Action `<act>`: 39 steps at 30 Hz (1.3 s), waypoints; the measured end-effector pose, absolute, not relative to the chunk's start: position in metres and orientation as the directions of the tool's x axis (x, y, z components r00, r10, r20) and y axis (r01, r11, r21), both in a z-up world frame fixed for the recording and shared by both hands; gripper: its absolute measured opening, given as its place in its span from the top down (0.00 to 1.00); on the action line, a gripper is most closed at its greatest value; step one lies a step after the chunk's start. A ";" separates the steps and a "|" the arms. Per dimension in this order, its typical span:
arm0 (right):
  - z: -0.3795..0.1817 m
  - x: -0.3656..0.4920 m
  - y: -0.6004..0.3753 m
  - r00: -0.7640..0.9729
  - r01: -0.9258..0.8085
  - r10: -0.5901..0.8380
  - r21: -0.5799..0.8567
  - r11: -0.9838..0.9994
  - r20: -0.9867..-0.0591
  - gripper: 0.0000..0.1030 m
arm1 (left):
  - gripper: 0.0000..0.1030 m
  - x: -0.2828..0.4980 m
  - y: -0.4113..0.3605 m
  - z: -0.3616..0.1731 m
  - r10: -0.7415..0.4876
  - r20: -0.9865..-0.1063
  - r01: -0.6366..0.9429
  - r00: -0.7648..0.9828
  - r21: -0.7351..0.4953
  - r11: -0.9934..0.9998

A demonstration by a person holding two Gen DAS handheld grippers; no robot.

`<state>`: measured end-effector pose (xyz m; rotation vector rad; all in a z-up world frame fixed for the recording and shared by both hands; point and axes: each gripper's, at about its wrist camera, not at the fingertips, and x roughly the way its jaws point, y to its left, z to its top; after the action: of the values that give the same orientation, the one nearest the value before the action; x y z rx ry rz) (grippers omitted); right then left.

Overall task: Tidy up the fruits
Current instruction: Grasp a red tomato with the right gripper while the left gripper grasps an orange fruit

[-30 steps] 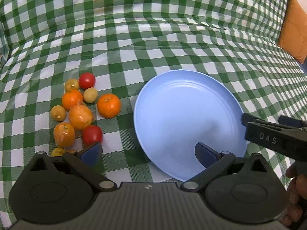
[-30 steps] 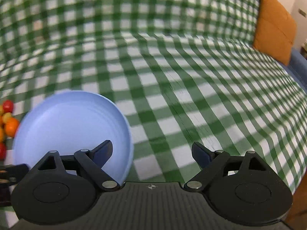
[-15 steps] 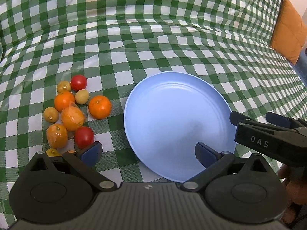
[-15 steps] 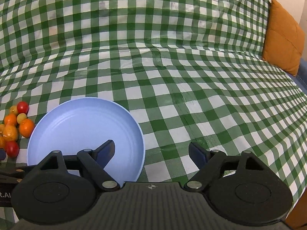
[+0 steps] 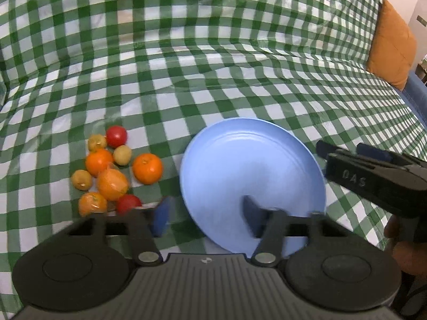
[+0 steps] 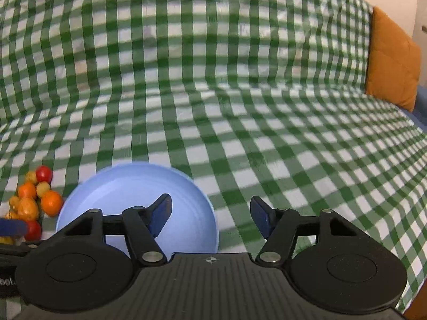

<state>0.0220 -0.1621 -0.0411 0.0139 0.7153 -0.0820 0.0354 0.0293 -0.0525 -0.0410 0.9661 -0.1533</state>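
while the left gripper [image 5: 205, 217] hangs over the near edge of the blue plate [image 5: 250, 170], its jaws are closing on nothing. the fruits [image 5: 112, 170], oranges, red tomatoes and small yellow ones, lie clustered on the green checked cloth [image 5: 213, 74] just left of the plate. the right gripper [image 6: 210, 217] is closing too, empty, above the plate's right rim.

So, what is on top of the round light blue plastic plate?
No fruit lies on the round light blue plastic plate; its visible surface is bare. Its near edge is hidden behind the left gripper, whose jaws are closing with nothing between them.
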 end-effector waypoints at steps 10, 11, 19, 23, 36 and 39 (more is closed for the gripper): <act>-0.024 0.011 -0.138 0.838 0.045 -0.007 0.057 0.997 -0.546 0.37 | 0.87 0.029 0.089 -0.014 -0.172 -0.762 0.071 0.624 -0.163 0.984; -0.023 0.011 -0.134 0.840 0.035 0.010 0.072 0.997 -0.543 0.40 | 0.87 0.029 0.099 -0.013 -0.168 -0.760 0.052 0.628 -0.174 0.983; -0.029 0.018 -0.093 0.808 -0.098 0.146 0.114 0.989 -0.571 0.71 | 0.86 0.039 0.184 -0.026 -0.154 -0.769 -0.094 0.621 -0.268 0.959; -0.032 0.021 -0.070 0.785 -0.192 0.224 0.116 0.974 -0.578 0.72 | 0.85 0.042 0.218 -0.040 -0.222 -0.788 -0.126 0.575 -0.353 0.927; -0.068 0.029 -0.010 0.614 -0.439 0.426 0.161 0.884 -0.664 0.67 | 0.48 0.046 0.233 -0.083 -0.419 -0.803 -0.167 0.424 -0.524 0.835; -0.079 0.031 0.000 0.591 -0.454 0.426 0.155 0.878 -0.685 0.67 | 0.48 0.048 0.232 -0.090 -0.434 -0.806 -0.168 0.402 -0.531 0.831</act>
<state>0.0310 0.0002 -0.0789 -0.0373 0.7868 0.5120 0.0477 0.2315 -0.0904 -0.5997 1.1636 -0.1810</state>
